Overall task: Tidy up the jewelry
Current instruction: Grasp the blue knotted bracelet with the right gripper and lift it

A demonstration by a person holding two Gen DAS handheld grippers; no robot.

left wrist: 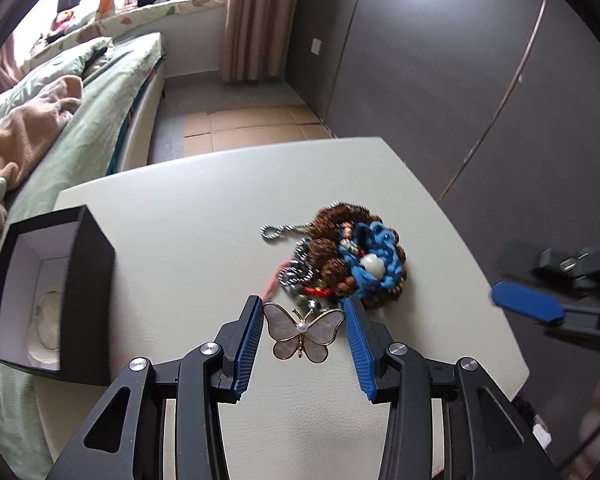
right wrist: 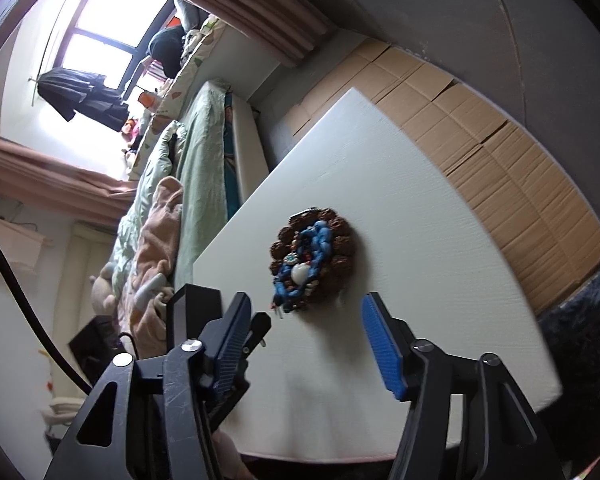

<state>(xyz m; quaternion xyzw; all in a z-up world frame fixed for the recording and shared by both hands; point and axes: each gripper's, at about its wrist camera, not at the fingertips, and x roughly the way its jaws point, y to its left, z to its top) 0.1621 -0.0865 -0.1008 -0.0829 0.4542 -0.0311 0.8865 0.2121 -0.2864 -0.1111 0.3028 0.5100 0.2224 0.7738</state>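
Observation:
A gold-edged pearly butterfly brooch [left wrist: 303, 333] lies on the white table [left wrist: 188, 220], between the blue pads of my open left gripper [left wrist: 303, 307], which touch neither wing. Just beyond it lies a pile of jewelry [left wrist: 348, 258]: brown bead strings, blue cord, a white stone, red thread and a silver chain. The pile also shows in the right wrist view [right wrist: 310, 258]. My right gripper [right wrist: 306, 312] is open and empty, hovering just short of the pile; it appears at the right edge of the left wrist view [left wrist: 540, 304].
An open black box with a white lining [left wrist: 48, 292] stands at the table's left edge, something pale inside. A bed with green bedding [left wrist: 60, 120] lies left of the table. Cardboard covers the floor [right wrist: 500, 152] beyond the table.

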